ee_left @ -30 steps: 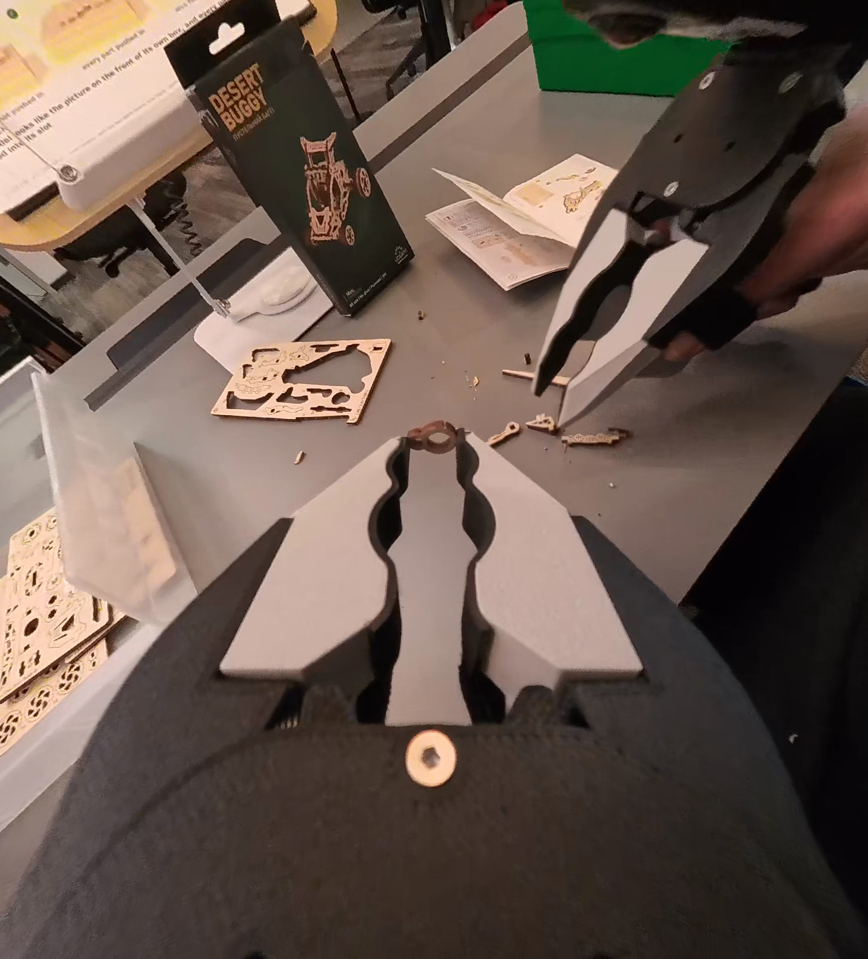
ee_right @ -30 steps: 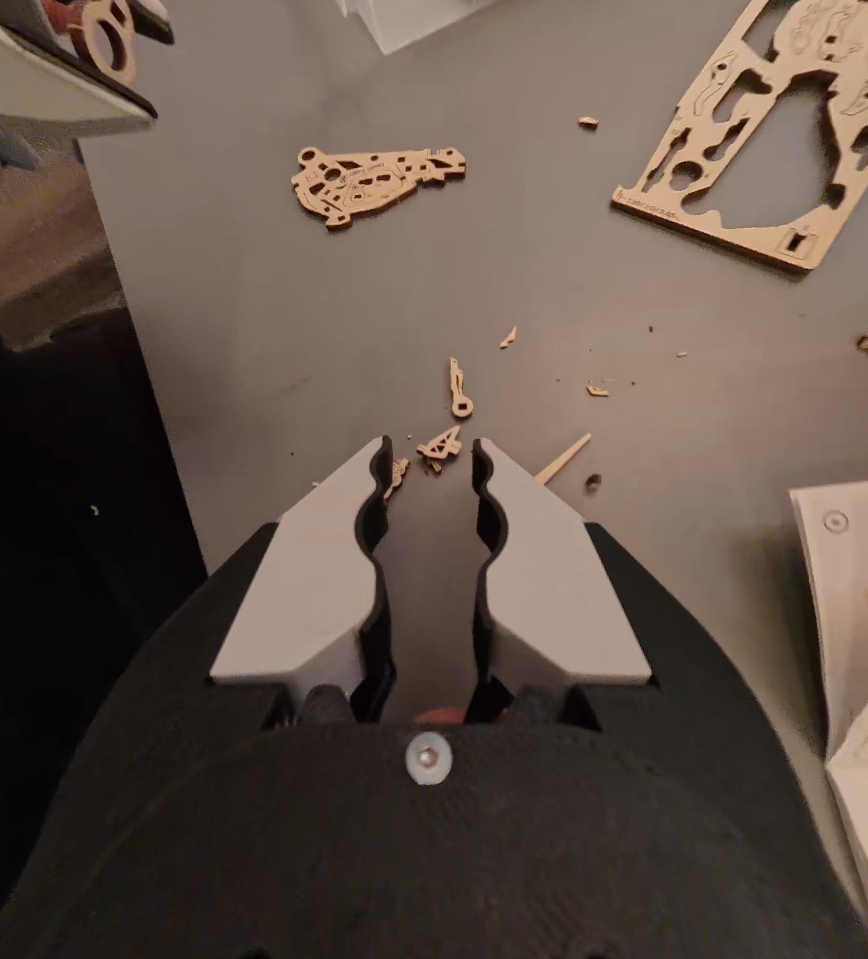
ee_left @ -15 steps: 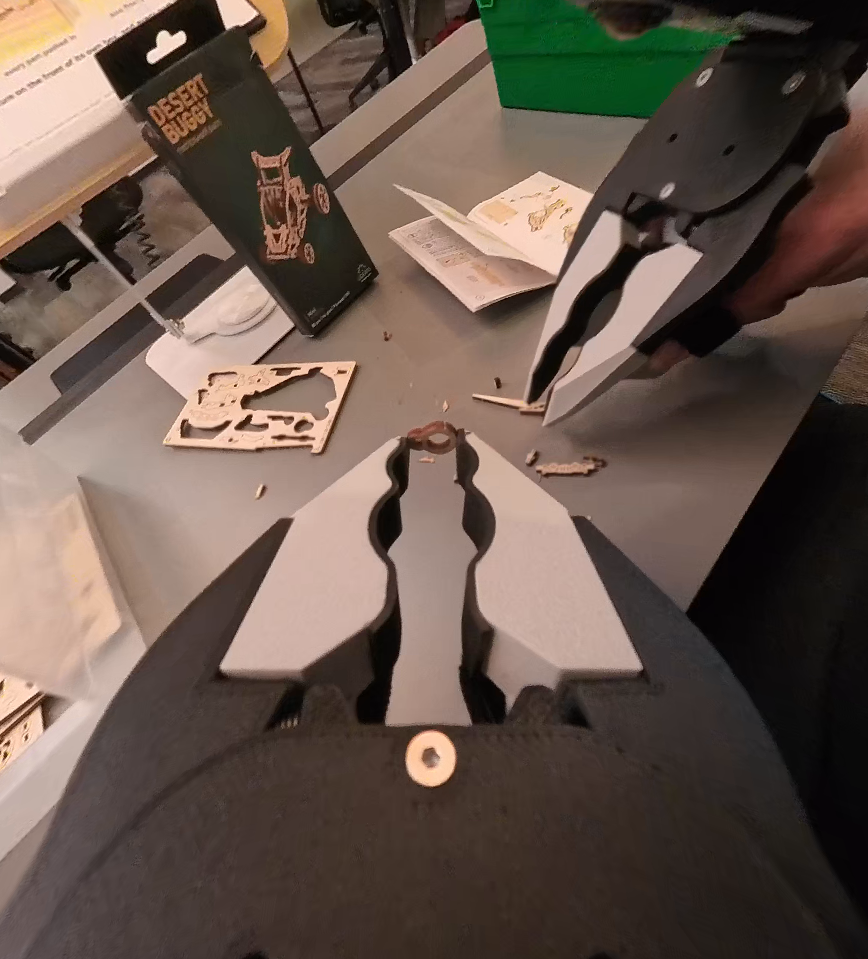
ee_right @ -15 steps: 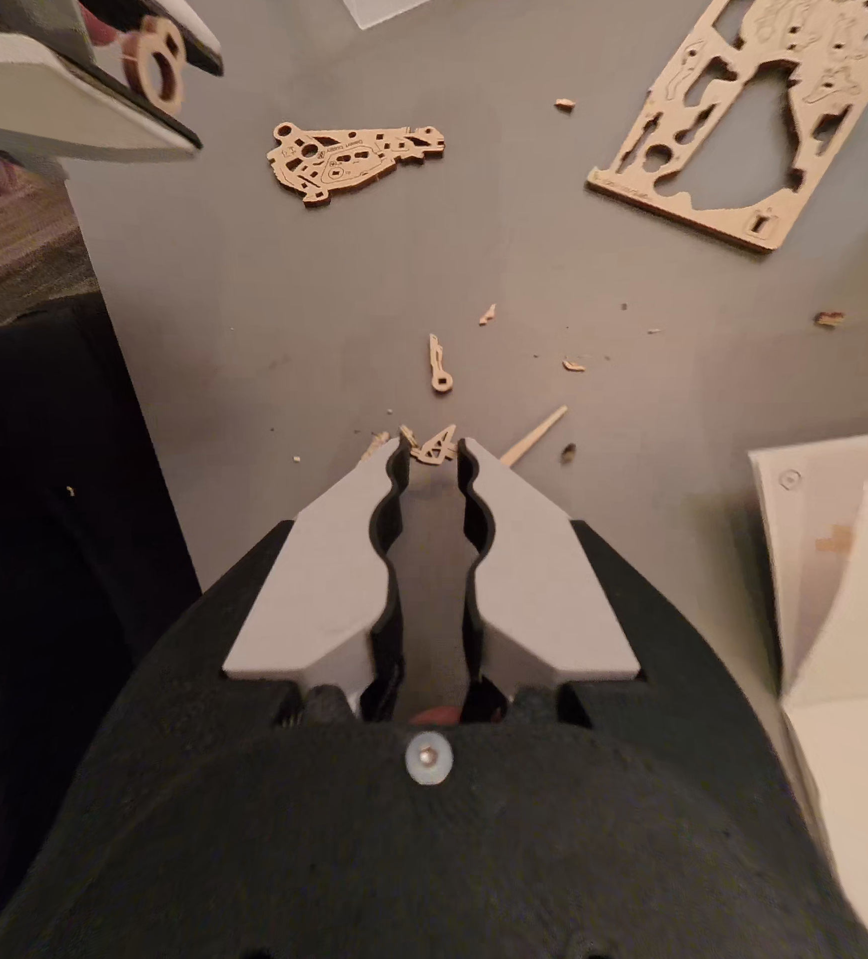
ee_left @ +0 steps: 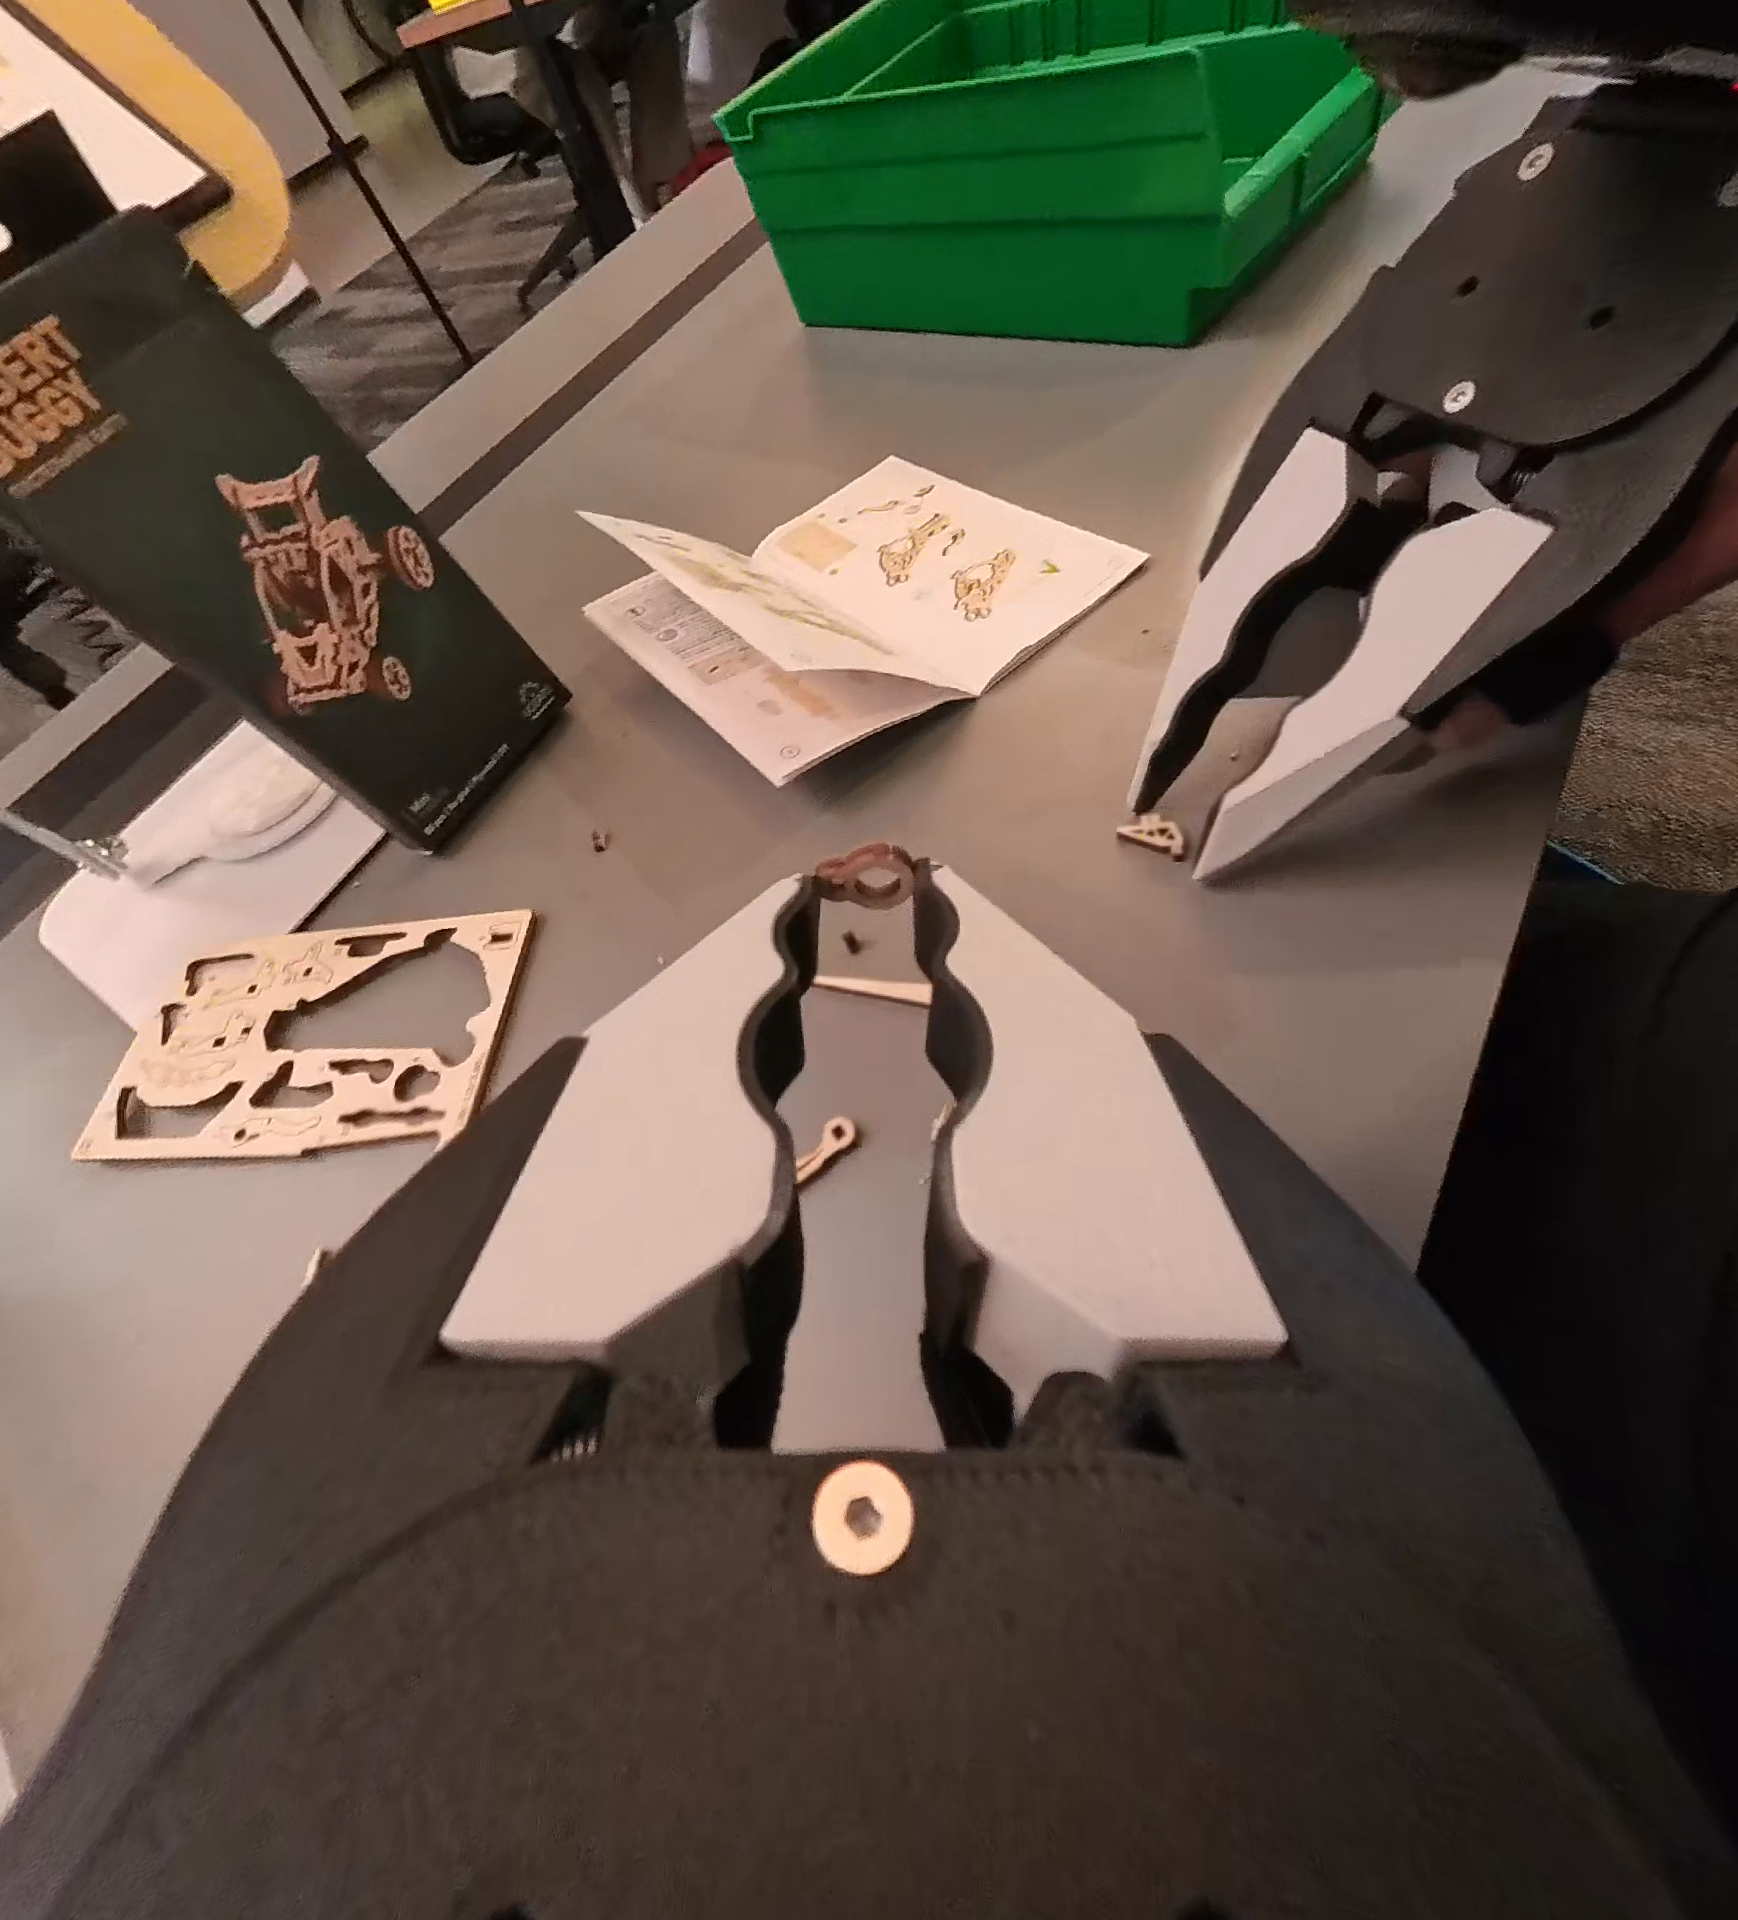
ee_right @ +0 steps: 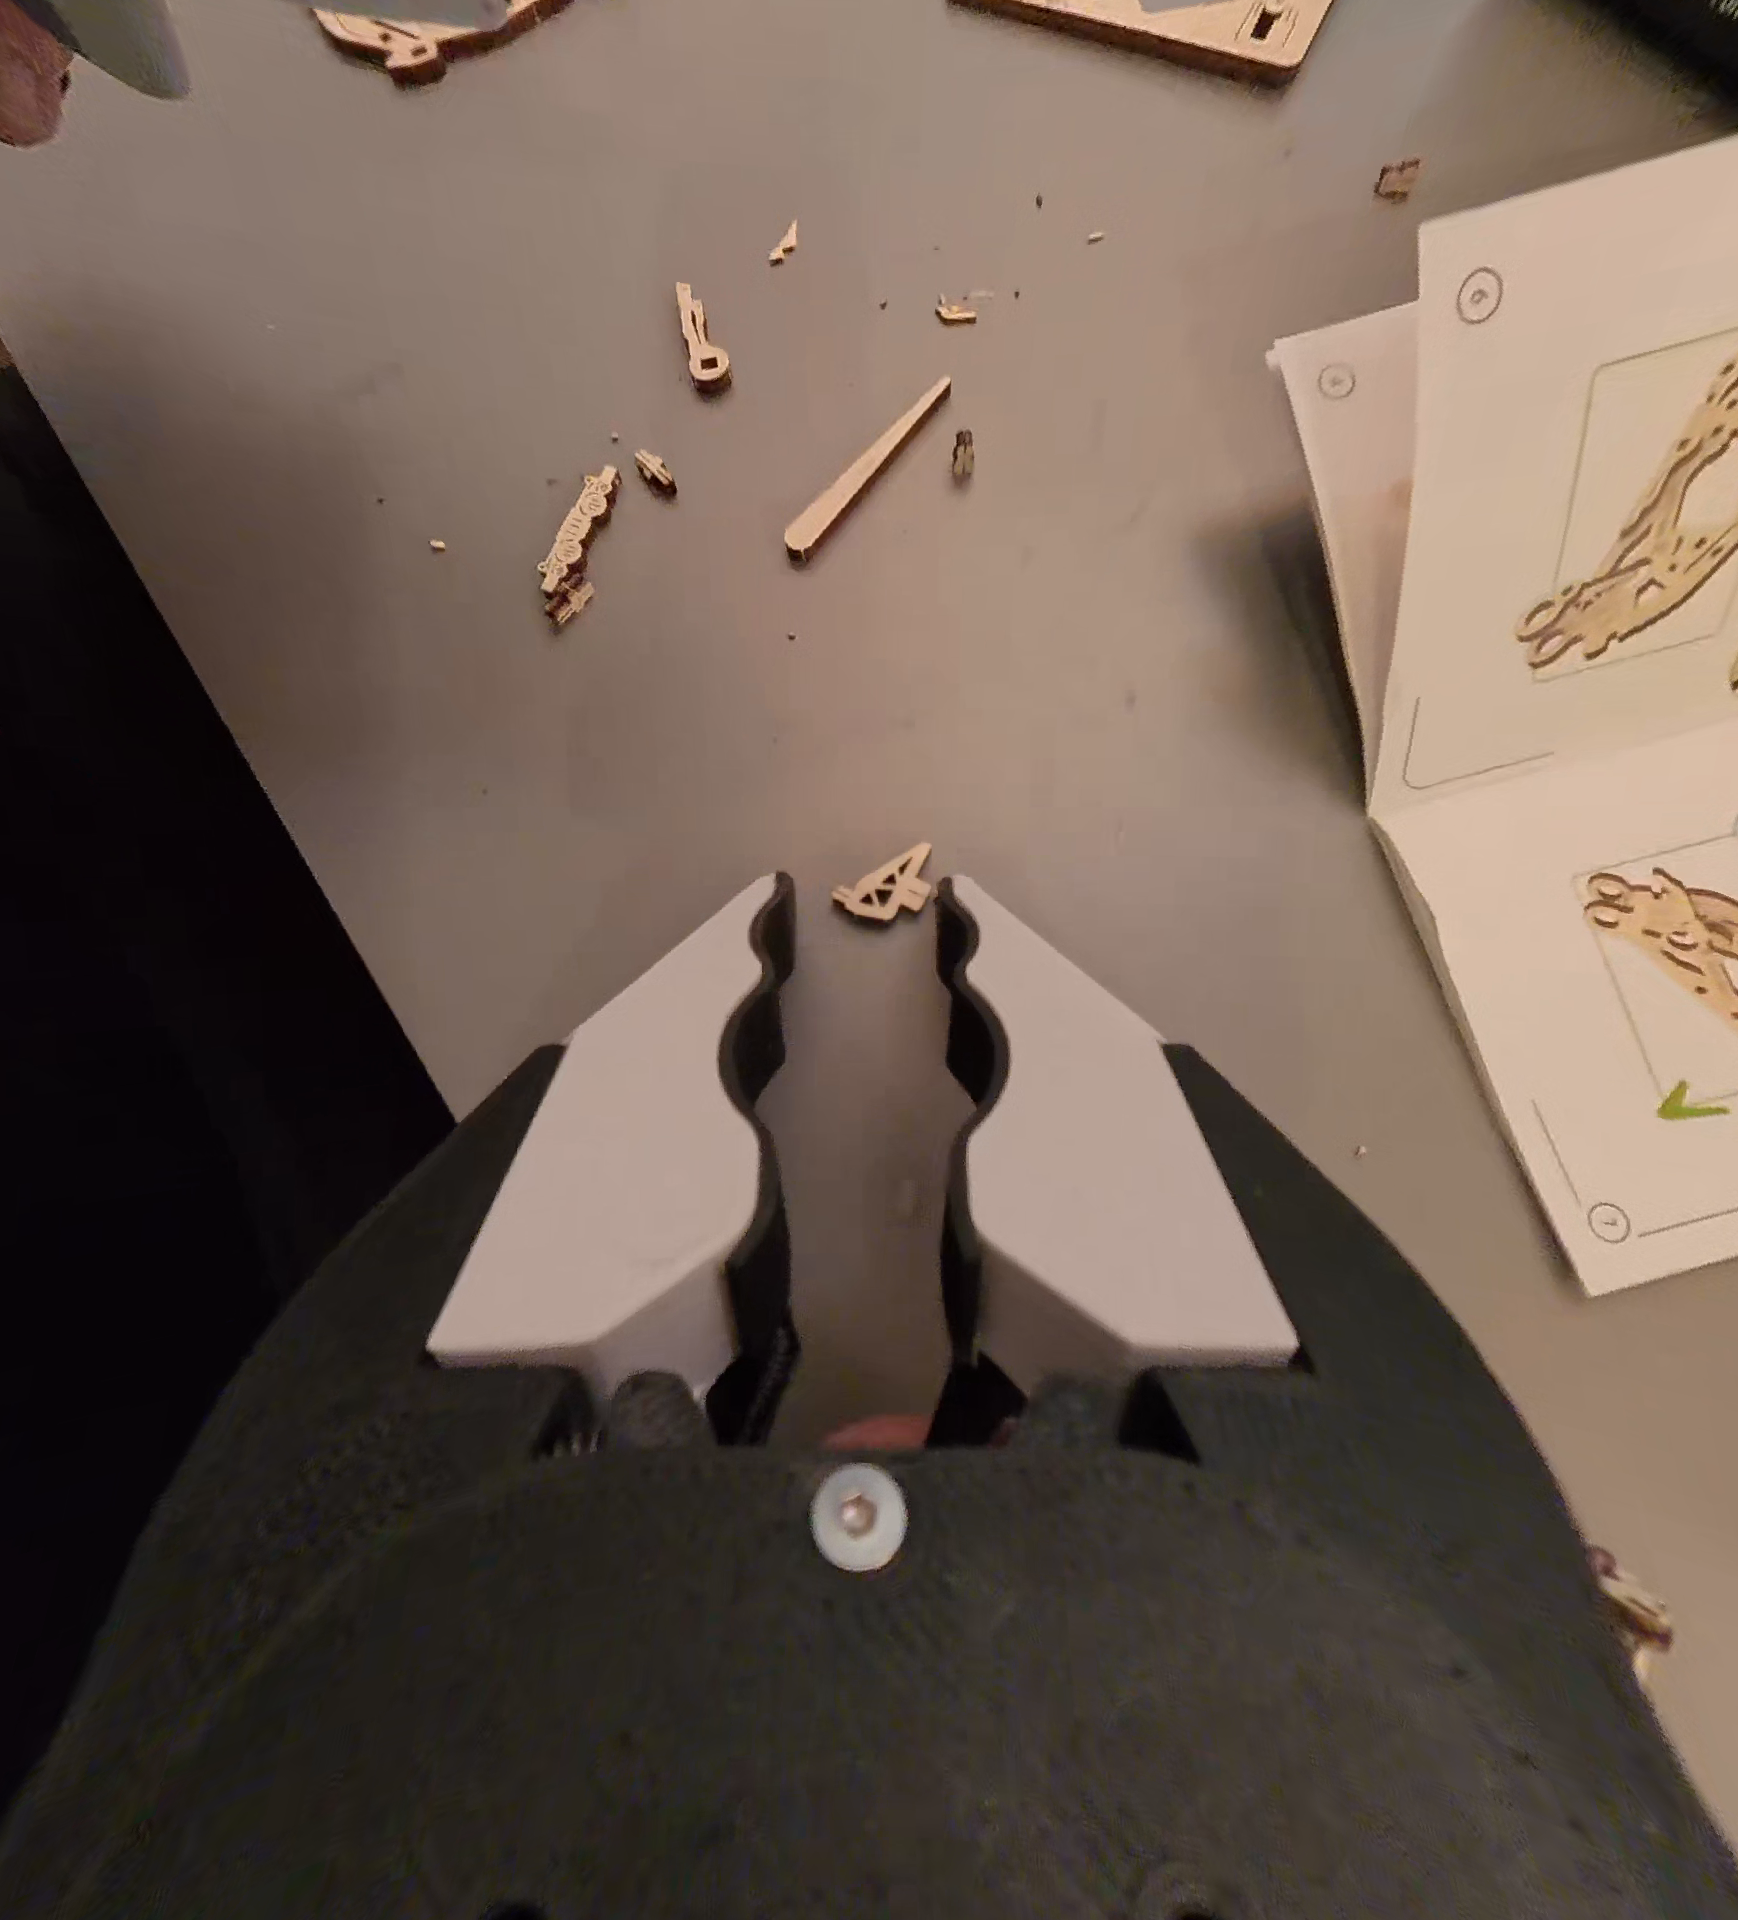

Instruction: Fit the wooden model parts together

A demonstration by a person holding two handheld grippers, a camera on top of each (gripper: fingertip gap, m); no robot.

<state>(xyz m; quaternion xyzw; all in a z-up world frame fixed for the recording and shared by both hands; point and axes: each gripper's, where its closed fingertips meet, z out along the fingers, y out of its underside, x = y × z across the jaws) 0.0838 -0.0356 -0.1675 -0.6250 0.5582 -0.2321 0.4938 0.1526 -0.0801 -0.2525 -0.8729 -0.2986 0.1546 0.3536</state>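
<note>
My left gripper (ee_left: pixel 870 883) is shut on a small brown wooden ring-shaped part (ee_left: pixel 870 876), pinched at the fingertips and held above the grey table (ee_left: pixel 636 852). My right gripper (ee_right: pixel 865 891) is open with its tips down at the table. A small triangular wooden part (ee_right: pixel 884 886) lies flat on the table between its fingertips, close to the right finger (ee_right: pixel 958 914) and clear of the left one. The left wrist view shows the right gripper (ee_left: pixel 1171 847) at the right, with the same triangular part (ee_left: pixel 1151 836) at its tips.
A green bin (ee_left: pixel 1052 156) stands at the back, with a dark kit box (ee_left: pixel 221 540), an open booklet (ee_left: pixel 865 613) (ee_right: pixel 1623 675) and a punched-out wooden sheet (ee_left: pixel 314 1049). A wooden stick (ee_right: pixel 865 473), a key-shaped part (ee_right: pixel 704 343) and scraps lie ahead. The table edge (ee_right: pixel 221 727) runs at the left. One gripper's finger ends stand about 12 cm off the other's. From either gripper's tips it is about 9 cm to the wooden stick (ee_right: pixel 865 473). The left camera catches it too, in the left wrist view (ee_left: pixel 891 983).
My right gripper narrowed around the triangular part, drew back with it away from the other loose parts, then widened again. My left gripper shifted and still holds the ring part.
</note>
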